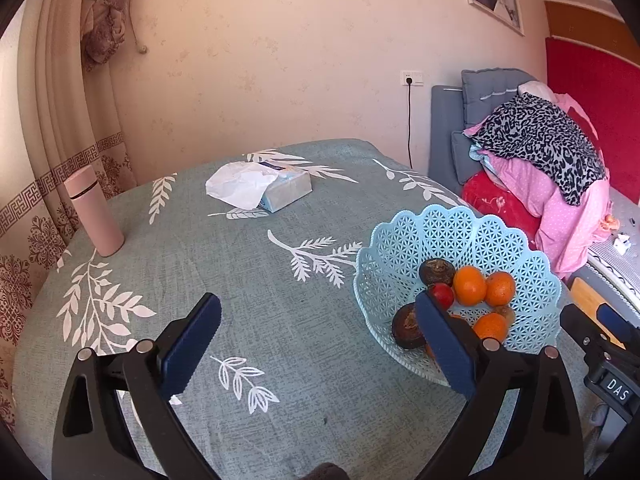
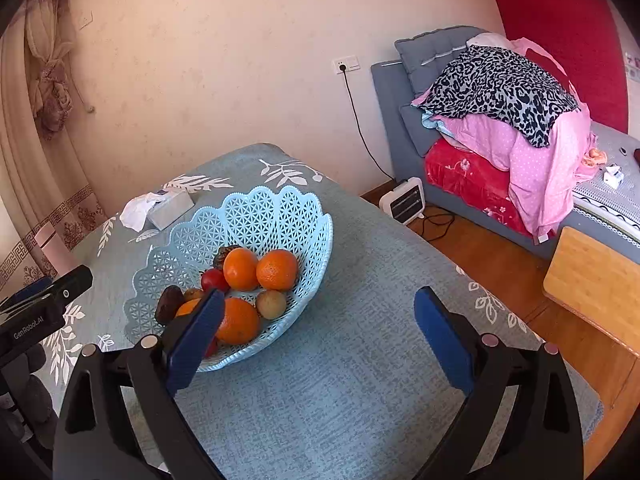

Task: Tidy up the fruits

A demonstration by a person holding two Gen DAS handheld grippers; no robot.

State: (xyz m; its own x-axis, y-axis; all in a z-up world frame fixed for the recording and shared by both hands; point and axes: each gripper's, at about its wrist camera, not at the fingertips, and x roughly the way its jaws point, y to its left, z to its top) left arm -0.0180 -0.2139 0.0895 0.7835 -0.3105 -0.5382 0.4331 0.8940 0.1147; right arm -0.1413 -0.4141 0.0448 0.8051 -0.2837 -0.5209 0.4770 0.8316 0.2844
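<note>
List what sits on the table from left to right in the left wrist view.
pink bottle → tissue box → blue basket holding the fruits

**Fruit all in basket**

Light blue lattice basket with scalloped rim sits upright on the table. Inside: two oranges side by side at 12 o'clock, a third orange at 6, small red fruit at 9, brownish round fruit at 3, dark brown fruit by the left rim.
</note>
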